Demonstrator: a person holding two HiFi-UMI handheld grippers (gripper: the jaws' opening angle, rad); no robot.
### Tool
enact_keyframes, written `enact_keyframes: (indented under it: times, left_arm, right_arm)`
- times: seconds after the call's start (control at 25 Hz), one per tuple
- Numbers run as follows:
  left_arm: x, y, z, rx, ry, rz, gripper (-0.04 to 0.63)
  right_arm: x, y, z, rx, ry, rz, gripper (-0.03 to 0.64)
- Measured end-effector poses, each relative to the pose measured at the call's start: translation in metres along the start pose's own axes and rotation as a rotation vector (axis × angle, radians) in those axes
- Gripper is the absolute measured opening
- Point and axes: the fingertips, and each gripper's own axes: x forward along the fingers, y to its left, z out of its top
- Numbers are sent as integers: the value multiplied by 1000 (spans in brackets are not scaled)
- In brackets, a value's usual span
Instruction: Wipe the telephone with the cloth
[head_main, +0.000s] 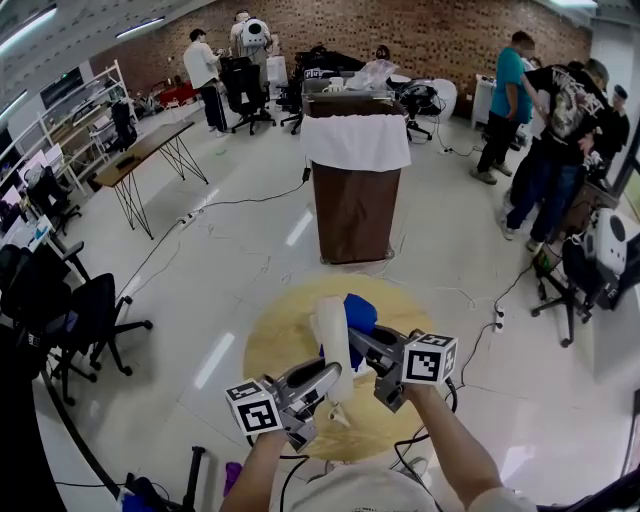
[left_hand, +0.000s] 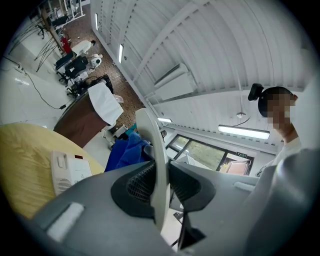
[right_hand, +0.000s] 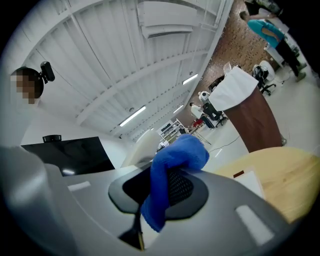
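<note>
My left gripper (head_main: 328, 378) is shut on the white telephone handset (head_main: 333, 345), which it holds lifted above the round wooden table (head_main: 275, 345). In the left gripper view the handset (left_hand: 154, 160) stands edge-on between the jaws. My right gripper (head_main: 365, 342) is shut on a blue cloth (head_main: 358, 314) right beside the handset, at its right side. The cloth (right_hand: 175, 160) bunches over the jaws in the right gripper view, with the handset (right_hand: 142, 142) just behind it. The white telephone base (left_hand: 70, 171) lies on the table below.
A brown cabinet draped with white fabric (head_main: 355, 185) stands beyond the table. Black office chairs (head_main: 75, 310) are at the left, another chair (head_main: 585, 275) at the right. Several people (head_main: 545, 140) stand at the far right. Cables (head_main: 480, 345) run over the floor.
</note>
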Motion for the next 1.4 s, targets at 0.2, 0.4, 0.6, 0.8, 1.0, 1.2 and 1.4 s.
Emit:
enact_keyframes:
  times: [0.2,0.4,0.6,0.8,1.0,1.2,1.4]
  left_arm:
    - [-3,-4,-4,2,9,-8,81]
    - [-6,-6,-6,9,18,-18,81]
    - [-9,-11,-13,8,27,-34,81]
    - [-11,-14,-22,-2,45,-51,80]
    - [-10,-14,-35,-17,61,-57,80]
    - [-9,-3,-43,-56,38,-47,80]
    - [-8,19,-50,-104,13,-20,80]
  right_arm:
    - [5,-1,16,-4,-19,6,63]
    - [12,0,28,-6,-31,16,63]
    - [16,-1,41,-10,-48,17,63]
    - [21,-2,53,-19,-63,17,63]
    - [24,-3,62,-38,-69,7,63]
    - [18,-19,62,-68,-77,-61,63]
    - [3,-34,53,-145,-70,-148,63]
